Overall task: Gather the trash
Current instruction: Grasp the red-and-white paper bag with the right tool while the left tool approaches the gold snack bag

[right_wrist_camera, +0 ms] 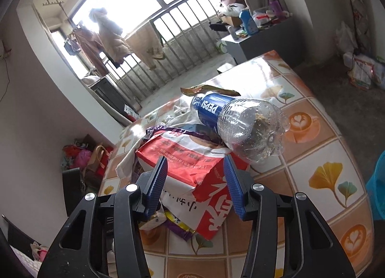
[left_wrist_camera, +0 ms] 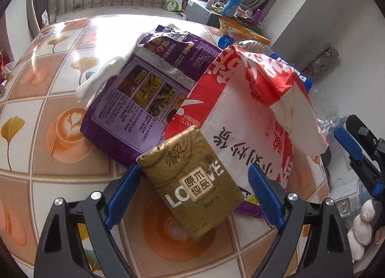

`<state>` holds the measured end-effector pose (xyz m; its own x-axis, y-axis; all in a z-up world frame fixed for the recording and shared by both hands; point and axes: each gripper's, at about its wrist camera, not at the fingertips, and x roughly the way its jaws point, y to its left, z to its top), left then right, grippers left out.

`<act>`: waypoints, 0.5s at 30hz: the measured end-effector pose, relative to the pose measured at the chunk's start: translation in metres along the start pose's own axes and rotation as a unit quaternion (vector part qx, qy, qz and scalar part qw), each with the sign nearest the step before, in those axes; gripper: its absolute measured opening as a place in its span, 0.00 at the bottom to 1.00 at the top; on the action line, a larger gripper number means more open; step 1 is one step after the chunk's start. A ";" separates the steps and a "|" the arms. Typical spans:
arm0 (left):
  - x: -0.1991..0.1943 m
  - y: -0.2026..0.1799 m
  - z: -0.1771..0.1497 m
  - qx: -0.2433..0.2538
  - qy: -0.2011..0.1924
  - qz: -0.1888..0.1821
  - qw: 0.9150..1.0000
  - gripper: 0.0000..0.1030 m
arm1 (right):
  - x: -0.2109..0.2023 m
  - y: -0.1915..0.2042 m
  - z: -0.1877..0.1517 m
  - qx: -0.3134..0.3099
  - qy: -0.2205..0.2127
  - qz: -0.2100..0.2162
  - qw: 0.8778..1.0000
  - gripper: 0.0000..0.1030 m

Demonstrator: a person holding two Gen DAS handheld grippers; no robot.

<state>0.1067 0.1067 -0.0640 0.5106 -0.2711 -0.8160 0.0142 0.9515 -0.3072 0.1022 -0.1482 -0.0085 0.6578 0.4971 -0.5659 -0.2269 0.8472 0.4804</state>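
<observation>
A gold tissue pack lies on the table, leaning on a purple snack bag. My left gripper is open and straddles the pack; its pads do not press it. A crumpled red-and-white paper bag lies beside it, with an empty Pepsi bottle resting on its far end. My right gripper hangs over the bag's near fold with its jaws half apart. I see no pad pressing the paper. The right gripper also shows at the bag's right edge.
The table's tiled oilcloth drops off at the right, where a blue bin stands below. A white cloth lies left of the purple bag. A cluttered grey cabinet stands by the railing. A gloved hand holds the right gripper.
</observation>
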 end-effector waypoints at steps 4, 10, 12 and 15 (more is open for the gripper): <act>0.002 -0.005 -0.001 0.020 -0.001 0.007 1.000 0.85 | 0.001 0.027 -0.010 -0.113 0.015 -0.005 0.993 0.46; -0.004 0.006 -0.003 0.028 0.002 -0.016 0.999 0.80 | 0.018 0.050 -0.026 -0.242 0.034 -0.066 0.968 0.47; -0.004 0.010 0.000 0.031 0.004 -0.023 0.999 0.78 | 0.027 0.051 -0.028 -0.266 0.034 -0.088 0.959 0.47; -0.008 0.016 0.000 0.031 0.005 -0.026 0.999 0.78 | 0.037 0.050 -0.030 -0.292 0.037 -0.106 0.950 0.46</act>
<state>0.1027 0.1235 -0.0627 0.5001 -0.3207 -0.8044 0.0932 0.9434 -0.3182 0.0936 -0.0816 -0.0255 0.6859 0.2977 -0.6640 -0.4693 0.8783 -0.0910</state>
